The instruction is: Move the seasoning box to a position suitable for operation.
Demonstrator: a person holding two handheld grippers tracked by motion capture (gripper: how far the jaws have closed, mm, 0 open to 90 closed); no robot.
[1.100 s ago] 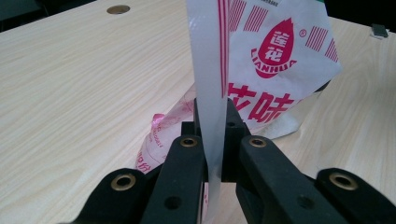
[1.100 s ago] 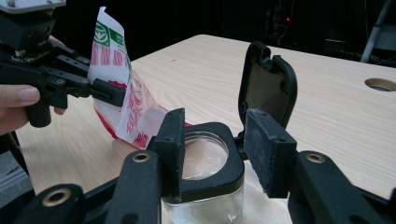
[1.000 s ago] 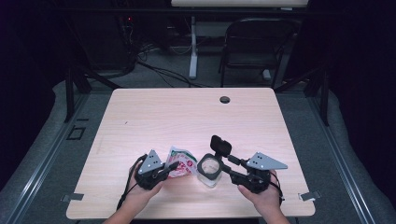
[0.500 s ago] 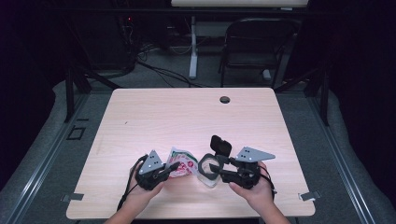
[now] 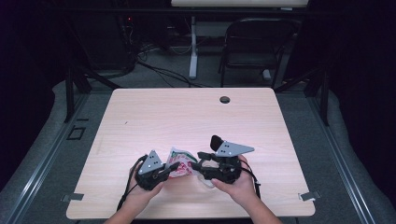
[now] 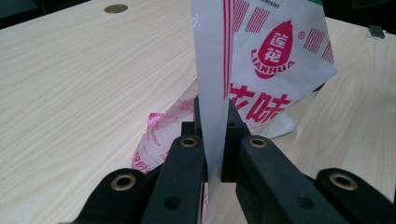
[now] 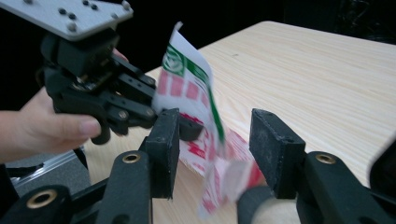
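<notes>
A white plastic packet [image 5: 181, 159] with red print and a green corner stands up from the table near the front edge. My left gripper [image 5: 176, 166] is shut on it; in the left gripper view the jaws pinch the packet's white edge [image 6: 212, 93] and the printed face [image 6: 275, 56] rises behind. My right gripper [image 5: 199, 166] comes in from the right, open. Its jaws have just been opening, and the packet [image 7: 189, 84] hangs between them without either pad [image 7: 163, 149] pressing on it. A pale round thing [image 7: 271, 210] lies under the right jaw.
The light wooden table [image 5: 187, 116] has a round cable hole [image 5: 225, 99] at its far edge. A black chair [image 5: 254, 44] and cables stand on the floor beyond. The person's left hand [image 7: 42, 126] holds the other gripper close by.
My right gripper has moved left up to the packet and its jaws stand wider, now either side of it. The left gripper and packet have stayed put.
</notes>
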